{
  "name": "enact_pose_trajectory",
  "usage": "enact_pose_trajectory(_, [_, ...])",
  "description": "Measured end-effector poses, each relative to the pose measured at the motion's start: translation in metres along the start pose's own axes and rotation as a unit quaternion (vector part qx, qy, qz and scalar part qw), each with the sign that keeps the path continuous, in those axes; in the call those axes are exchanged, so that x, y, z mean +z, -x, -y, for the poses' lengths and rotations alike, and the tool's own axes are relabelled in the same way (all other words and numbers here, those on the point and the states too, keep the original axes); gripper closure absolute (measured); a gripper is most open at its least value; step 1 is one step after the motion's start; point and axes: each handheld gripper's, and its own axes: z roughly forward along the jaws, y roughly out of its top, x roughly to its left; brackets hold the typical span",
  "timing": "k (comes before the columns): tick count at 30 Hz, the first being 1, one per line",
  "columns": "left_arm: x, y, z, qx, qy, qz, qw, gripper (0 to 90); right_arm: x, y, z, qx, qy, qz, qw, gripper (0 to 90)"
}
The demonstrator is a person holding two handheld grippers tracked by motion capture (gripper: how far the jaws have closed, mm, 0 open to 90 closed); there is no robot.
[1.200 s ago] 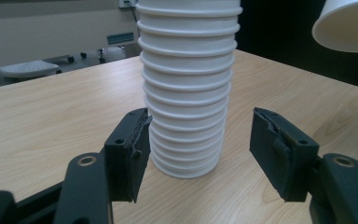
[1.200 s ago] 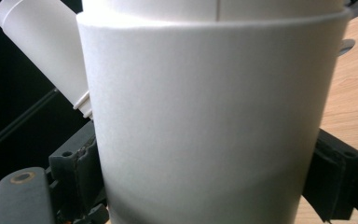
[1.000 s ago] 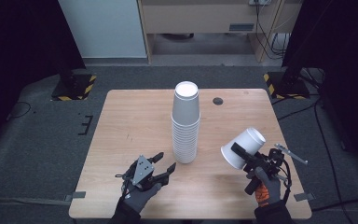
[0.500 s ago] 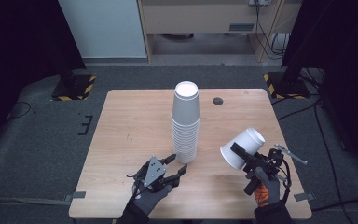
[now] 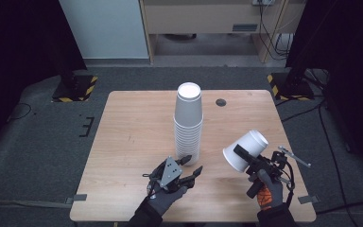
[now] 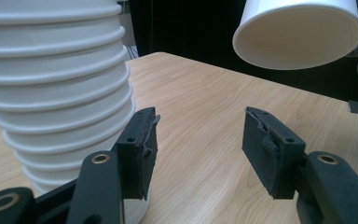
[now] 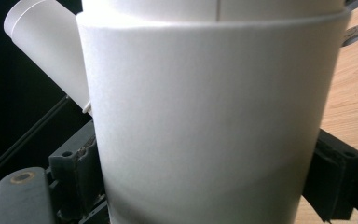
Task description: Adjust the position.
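Cups make up the tall white stack (image 5: 188,124) standing upside down near the middle of the bench (image 5: 132,132), a little toward the near edge; what lies inside the nested cups cannot be seen. One more paper cup (image 5: 246,150) is held above the bench near its right near corner, tilted, its open mouth turned toward the stack and empty as the left gripper view shows it (image 6: 300,32). The right claw (image 5: 242,156) grips this cup, its pads pressed on the two sides of the cup's wall (image 7: 205,121). The left claw (image 5: 192,165) sits low at the foot of the stack, near the near edge. Its jaws stand fairly wide apart and have just been closing a little, with nothing between them; one pad (image 6: 140,151) lies just beside the lowest rims of the stack (image 6: 56,84), the other out over bare wood.
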Motion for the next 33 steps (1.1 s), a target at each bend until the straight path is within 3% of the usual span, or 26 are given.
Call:
enact_pose_trajectory(18, [0.027, 0.009, -0.011, 0.010, 0.009, 0.019, 0.9997, 46.5, 0.002, 0.000, 0.002, 0.002, -0.007, -0.003, 1.0000, 14.7])
enact_pose_trajectory(33, [0.053, 0.011, -0.015, 0.005, 0.022, 0.024, 0.9995, 49.6, 0.006, 0.000, 0.005, 0.003, -0.014, -0.006, 0.9999, 14.7])
